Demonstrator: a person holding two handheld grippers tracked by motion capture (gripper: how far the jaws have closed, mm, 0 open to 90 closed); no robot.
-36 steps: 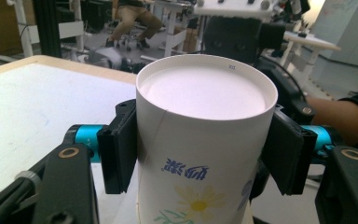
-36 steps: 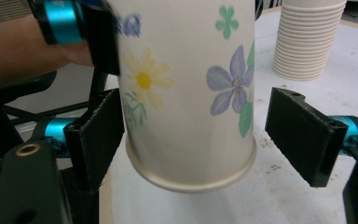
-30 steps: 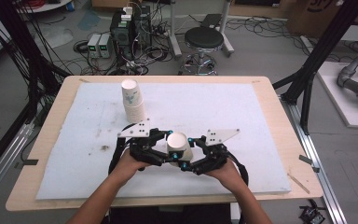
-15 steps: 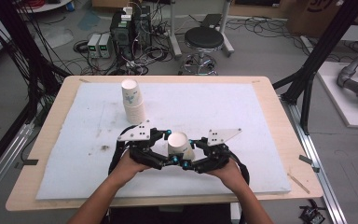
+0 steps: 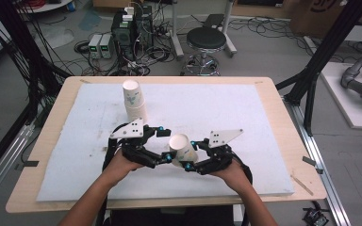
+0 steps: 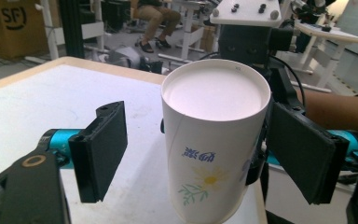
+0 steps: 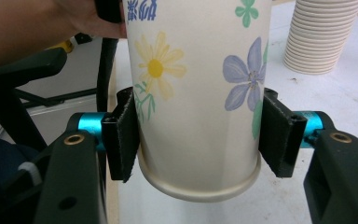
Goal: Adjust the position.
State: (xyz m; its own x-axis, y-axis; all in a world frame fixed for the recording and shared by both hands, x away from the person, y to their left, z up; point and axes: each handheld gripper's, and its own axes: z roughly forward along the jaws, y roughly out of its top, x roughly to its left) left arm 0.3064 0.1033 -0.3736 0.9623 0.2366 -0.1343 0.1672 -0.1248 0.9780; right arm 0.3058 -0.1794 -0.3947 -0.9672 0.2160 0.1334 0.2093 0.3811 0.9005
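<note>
Item under handling: one paper cup (image 5: 183,147), white with printed flowers, held inverted above the white mat of the counter (image 5: 264,108), between the two grippers and near the person's edge. In the left gripper view its closed base faces up; in the right gripper view its rolled rim (image 7: 200,186) points down.

Right gripper (image 5: 195,165): clenched on the paper cup. Both pads (image 7: 121,140) press the wall just above the rim, one on either side.

Left gripper (image 6: 205,158): released. Its jaws have just been opening; the cup stands between them, with a clear gap at the left pad (image 6: 100,149), while contact at the other pad cannot be confirmed.

Handling assessment: the cup is judged very light and thin-walled, stiff only at the rolled rim and at the base, and readily dented at mid-wall. The smooth printed surface may slip under a loose hold. The present grip, close to the rim, appears the soundest place; pressure should be kept modest to avoid ovalling the mouth.

Also noted: a stack of paper cups (image 5: 133,100), inverted, farther back on the mat, well apart from the held cup.
</note>
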